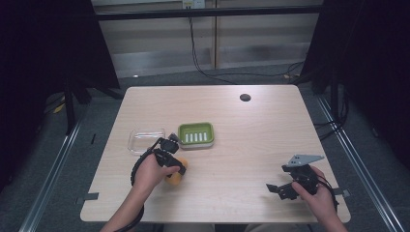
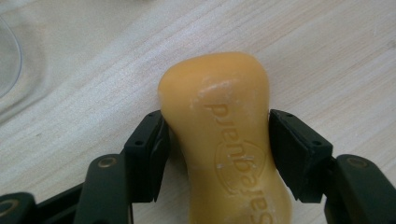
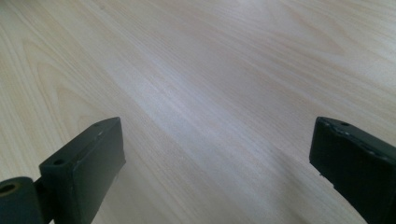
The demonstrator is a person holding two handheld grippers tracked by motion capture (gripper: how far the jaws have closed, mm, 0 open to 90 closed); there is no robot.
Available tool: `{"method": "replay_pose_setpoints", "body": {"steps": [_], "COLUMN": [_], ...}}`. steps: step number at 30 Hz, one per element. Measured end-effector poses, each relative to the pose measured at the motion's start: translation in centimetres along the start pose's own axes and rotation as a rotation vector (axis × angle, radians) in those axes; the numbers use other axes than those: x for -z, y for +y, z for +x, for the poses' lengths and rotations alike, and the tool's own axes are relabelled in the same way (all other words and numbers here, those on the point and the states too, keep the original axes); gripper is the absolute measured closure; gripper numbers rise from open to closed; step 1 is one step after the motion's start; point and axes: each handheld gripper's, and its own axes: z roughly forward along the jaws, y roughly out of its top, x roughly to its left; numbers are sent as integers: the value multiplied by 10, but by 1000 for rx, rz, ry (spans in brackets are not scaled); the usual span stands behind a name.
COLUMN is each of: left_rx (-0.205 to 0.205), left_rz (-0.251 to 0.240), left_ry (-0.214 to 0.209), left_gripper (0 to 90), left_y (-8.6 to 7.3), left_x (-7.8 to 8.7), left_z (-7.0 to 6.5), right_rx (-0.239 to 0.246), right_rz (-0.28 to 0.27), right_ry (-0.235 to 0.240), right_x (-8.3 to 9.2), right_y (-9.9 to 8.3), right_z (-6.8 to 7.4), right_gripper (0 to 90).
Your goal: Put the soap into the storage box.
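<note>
An orange bar of soap with embossed letters lies on the wooden table, near its front left. My left gripper is shut on the soap, one black jaw pressed against each long side. From the high view the soap peeks out under the left gripper and the hand holding it. My right gripper rests low at the front right, pointing left. Its jaws stand wide open over bare wood in the right gripper view, with nothing between them.
A green slotted soap dish sits just beyond the left gripper. A clear plastic tray lies to its left, its rim showing close by. A black round grommet marks the far side of the table.
</note>
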Motion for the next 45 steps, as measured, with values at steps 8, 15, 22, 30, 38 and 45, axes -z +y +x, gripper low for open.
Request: {"method": "replay_pose_setpoints", "body": {"steps": [8, 15, 22, 30, 38, 45], "left_rx": [-18, -34, -57, -69, -126, -234], "left_rz": [20, 36, 58, 77, 92, 107], "left_ry": [-2, 11, 62, 106, 86, 44], "left_gripper": [463, 474, 472, 479, 492, 494], "left_y": [1, 1, 3, 5, 5, 3], "left_x": [1, 1, -1, -3, -2, 0], "left_z": [-2, -5, -12, -19, -17, -15], "right_rx": [-4, -7, 1, -5, -2, -7], "right_rz": [2, 9, 5, 9, 5, -3], "right_ry": [0, -2, -3, -4, -4, -6], "right_x": [0, 0, 0, 0, 1, 2], "right_y": [0, 0, 0, 0, 0, -1], "right_z": [0, 0, 0, 0, 0, -1], "right_gripper": [33, 34, 34, 35, 35, 35]}}
